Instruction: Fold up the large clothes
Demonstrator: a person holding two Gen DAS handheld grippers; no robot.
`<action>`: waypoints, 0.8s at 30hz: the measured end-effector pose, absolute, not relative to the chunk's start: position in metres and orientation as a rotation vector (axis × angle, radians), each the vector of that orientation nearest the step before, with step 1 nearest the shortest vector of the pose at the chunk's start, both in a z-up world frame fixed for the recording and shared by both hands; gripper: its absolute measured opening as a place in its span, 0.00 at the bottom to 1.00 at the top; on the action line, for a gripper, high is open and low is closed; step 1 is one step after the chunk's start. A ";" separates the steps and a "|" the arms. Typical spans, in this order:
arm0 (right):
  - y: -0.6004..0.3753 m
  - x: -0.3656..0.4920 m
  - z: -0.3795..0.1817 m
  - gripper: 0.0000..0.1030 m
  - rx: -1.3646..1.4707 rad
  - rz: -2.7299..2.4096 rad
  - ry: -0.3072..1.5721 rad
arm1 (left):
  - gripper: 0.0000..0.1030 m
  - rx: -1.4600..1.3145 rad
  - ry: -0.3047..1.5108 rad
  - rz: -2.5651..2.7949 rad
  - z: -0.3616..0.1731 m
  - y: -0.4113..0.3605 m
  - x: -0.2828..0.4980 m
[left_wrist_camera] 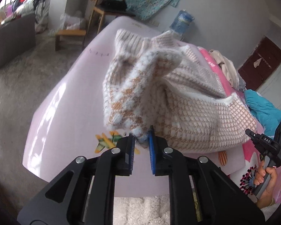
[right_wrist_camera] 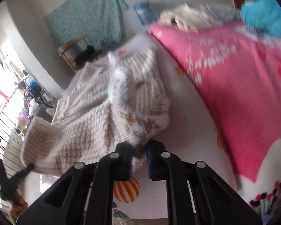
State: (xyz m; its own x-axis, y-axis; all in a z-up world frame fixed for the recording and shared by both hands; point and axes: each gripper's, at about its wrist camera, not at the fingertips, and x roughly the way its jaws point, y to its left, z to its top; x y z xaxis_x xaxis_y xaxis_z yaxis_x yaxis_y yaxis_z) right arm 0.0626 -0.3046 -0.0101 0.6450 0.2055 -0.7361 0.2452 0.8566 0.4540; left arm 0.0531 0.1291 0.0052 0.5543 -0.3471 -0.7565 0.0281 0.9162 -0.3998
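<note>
A fuzzy beige-and-white knit sweater (left_wrist_camera: 187, 103) lies partly folded on the pale pink bed sheet (left_wrist_camera: 65, 101). My left gripper (left_wrist_camera: 142, 137) is shut on a corner of the sweater and lifts it off the bed. In the right wrist view the sweater (right_wrist_camera: 95, 116) stretches away from me. My right gripper (right_wrist_camera: 139, 150) is shut on another corner of it, above the sheet (right_wrist_camera: 187, 123). The right gripper (left_wrist_camera: 250, 132) also shows at the right edge of the left wrist view, and the left gripper (right_wrist_camera: 31, 167) at the lower left of the right wrist view.
A pink blanket (right_wrist_camera: 234, 78) and a blue garment (left_wrist_camera: 266, 106) lie on the bed's right side, with cream clothes (right_wrist_camera: 187, 18) behind. A wooden chair (left_wrist_camera: 106, 7) and stool (left_wrist_camera: 69, 35) stand on the concrete floor to the left. A fluffy rug (left_wrist_camera: 140, 210) is below me.
</note>
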 end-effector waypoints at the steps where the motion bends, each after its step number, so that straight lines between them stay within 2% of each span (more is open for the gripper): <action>1: -0.310 0.064 -0.018 0.21 0.584 -0.035 0.902 | 0.21 -0.381 1.001 -0.219 -0.005 0.135 0.055; 2: -0.316 0.065 -0.022 0.30 0.603 -0.039 0.920 | 0.26 -0.405 1.031 -0.197 -0.012 0.142 0.057; 3: -0.320 0.065 -0.024 0.34 0.620 -0.036 0.932 | 0.34 -0.446 1.050 -0.193 -0.016 0.151 0.059; 5: -0.332 0.060 -0.021 0.49 0.649 -0.032 0.918 | 0.36 -0.529 1.037 -0.205 -0.014 0.170 0.057; 6: -0.338 0.056 -0.016 0.55 0.641 -0.052 0.905 | 0.47 -0.520 1.020 -0.173 -0.009 0.175 0.057; 7: -0.343 0.053 -0.011 0.56 0.624 -0.079 0.892 | 0.55 -0.491 0.990 -0.132 -0.002 0.181 0.054; 11: -0.352 0.043 0.014 0.57 0.544 -0.188 0.822 | 0.55 -0.418 0.896 -0.082 0.026 0.191 0.052; 15: -0.320 0.063 0.030 0.57 0.417 -0.088 0.784 | 0.57 -0.332 0.817 -0.149 0.048 0.165 0.067; 19: -0.269 0.099 0.025 0.57 0.285 0.084 0.812 | 0.57 -0.273 0.843 -0.305 0.049 0.117 0.092; 24: -0.236 0.122 0.002 0.57 0.140 0.149 0.875 | 0.58 -0.101 0.912 -0.337 0.024 0.061 0.116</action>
